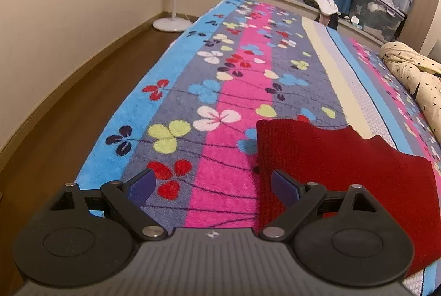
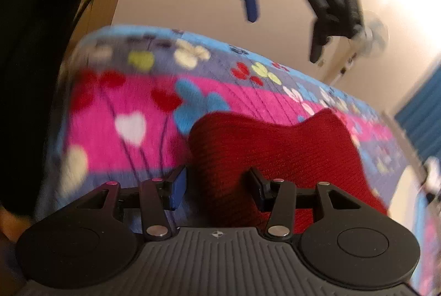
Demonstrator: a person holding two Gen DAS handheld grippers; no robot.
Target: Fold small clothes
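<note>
The red knit garment (image 1: pixel 344 172) lies flat just ahead of both parted, empty tools, left (image 1: pixel 213 187) and right (image 2: pixel 217 187).

Bed (image 1: pixel 176 92) with a flower-striped fleece cover — clothes on top

A red knitted garment (image 1: pixel 344 166) lies flat near the bed's near edge, over the pink and grey stripes; a cream star-printed quilt (image 1: pixel 413 75) is bundled along the right edge — well apart from it; the bed's left edge borders brown floor (image 1: pixel 69 117).
</note>
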